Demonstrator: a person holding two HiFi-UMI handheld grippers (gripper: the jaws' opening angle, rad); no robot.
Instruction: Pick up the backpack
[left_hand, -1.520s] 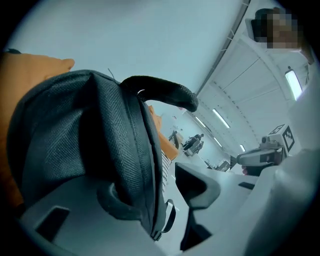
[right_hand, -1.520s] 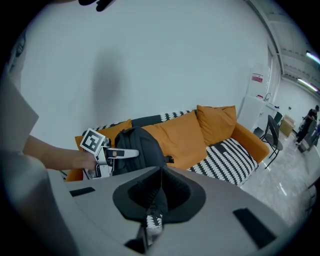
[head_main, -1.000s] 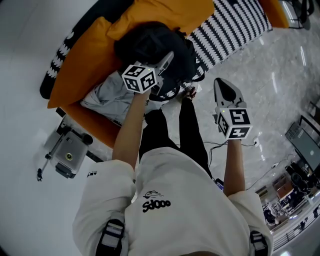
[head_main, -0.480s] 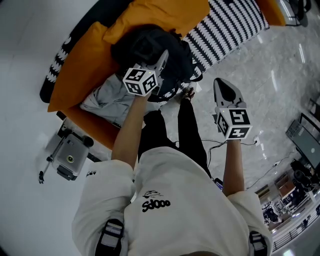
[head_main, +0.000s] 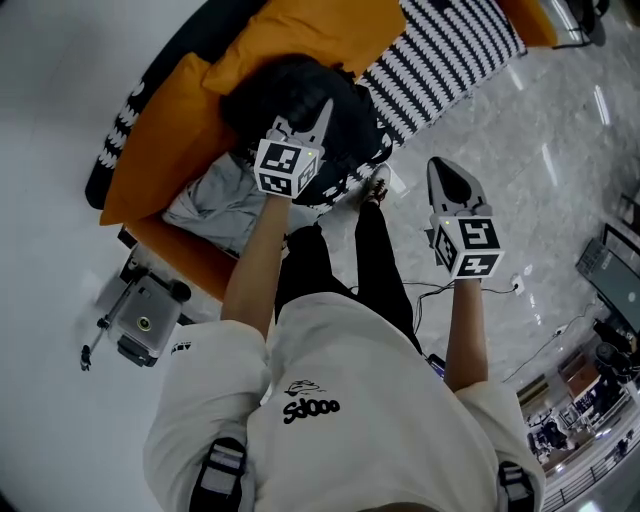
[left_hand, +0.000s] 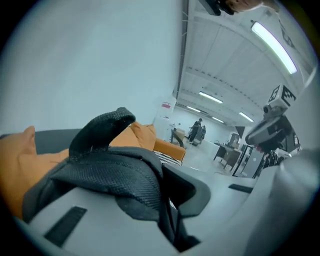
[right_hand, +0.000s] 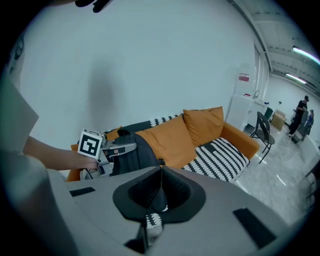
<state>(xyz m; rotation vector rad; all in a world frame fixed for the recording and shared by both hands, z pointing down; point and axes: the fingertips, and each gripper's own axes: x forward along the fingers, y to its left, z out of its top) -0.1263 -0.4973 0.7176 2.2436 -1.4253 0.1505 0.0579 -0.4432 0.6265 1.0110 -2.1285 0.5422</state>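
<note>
A black backpack (head_main: 300, 92) lies on the orange sofa (head_main: 165, 130), against an orange cushion. My left gripper (head_main: 322, 110) is over its top, and its jaws are closing with a fold of the bag's black woven fabric (left_hand: 117, 175) pinched between them. The bag's carry loop (left_hand: 100, 131) stands up just beyond the jaws. In the right gripper view the backpack (right_hand: 136, 152) shows with the left gripper (right_hand: 127, 146) on it. My right gripper (head_main: 446, 168) hangs over the marble floor to the right of the person's legs, shut with nothing in it; its jaws meet in a line (right_hand: 161, 172).
A grey garment (head_main: 215, 200) lies on the sofa seat left of the bag. A black-and-white striped cushion (head_main: 445, 50) covers the sofa's right part. A grey device on a stand (head_main: 140, 318) sits on the floor at left. Cables (head_main: 430, 290) trail near the person's feet.
The left gripper's jaws have closed on the backpack's top, and it has rolled and risen a little with the fabric. The right gripper has barely shifted in the picture.
</note>
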